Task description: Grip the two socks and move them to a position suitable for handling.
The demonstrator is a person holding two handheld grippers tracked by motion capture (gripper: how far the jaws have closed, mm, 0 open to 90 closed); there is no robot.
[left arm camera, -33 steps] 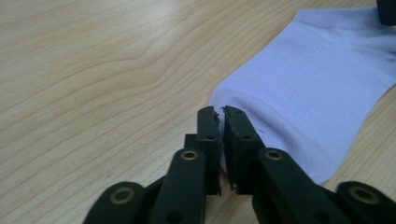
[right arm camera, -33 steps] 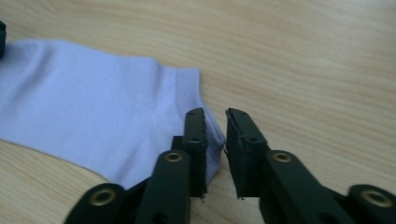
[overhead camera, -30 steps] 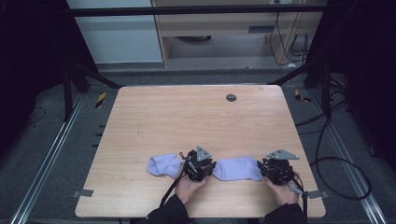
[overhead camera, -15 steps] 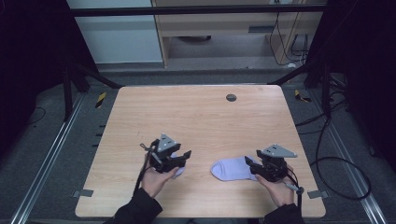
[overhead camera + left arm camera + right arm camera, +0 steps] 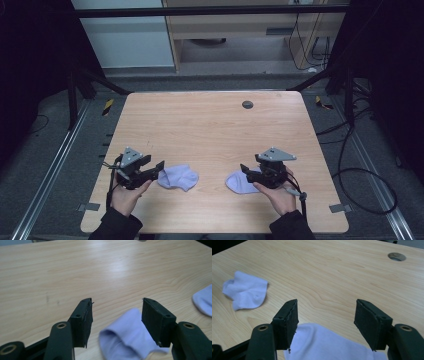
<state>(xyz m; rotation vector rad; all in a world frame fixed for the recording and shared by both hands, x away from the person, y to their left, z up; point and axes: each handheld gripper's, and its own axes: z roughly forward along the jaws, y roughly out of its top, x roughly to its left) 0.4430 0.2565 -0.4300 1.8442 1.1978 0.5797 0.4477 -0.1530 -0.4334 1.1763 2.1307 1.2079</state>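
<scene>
Two pale lilac socks lie on the wooden table (image 5: pixel 210 130) near its front edge. The left sock (image 5: pixel 178 177) rests just right of my left gripper (image 5: pixel 159 167), whose jaws have just been opening. In the left gripper view the left gripper (image 5: pixel 117 302) stands open above that sock (image 5: pixel 125 340), pads clear of it. My right gripper (image 5: pixel 245 170) hovers at the right sock (image 5: pixel 239 182); its jaws have just been opening too. In the right gripper view the right gripper (image 5: pixel 326 302) is open, with the sock (image 5: pixel 324 342) lying loose beneath.
A round cable hole (image 5: pixel 247 104) sits at the table's far middle. Black frame legs and cables stand on the floor on both sides. The other sock shows far off in each gripper view (image 5: pixel 203 301) (image 5: pixel 245 292).
The left gripper has travelled leftward and risen a little, and both grippers' jaws have spread from nearly closed to wide. The socks now lie free on the table.
</scene>
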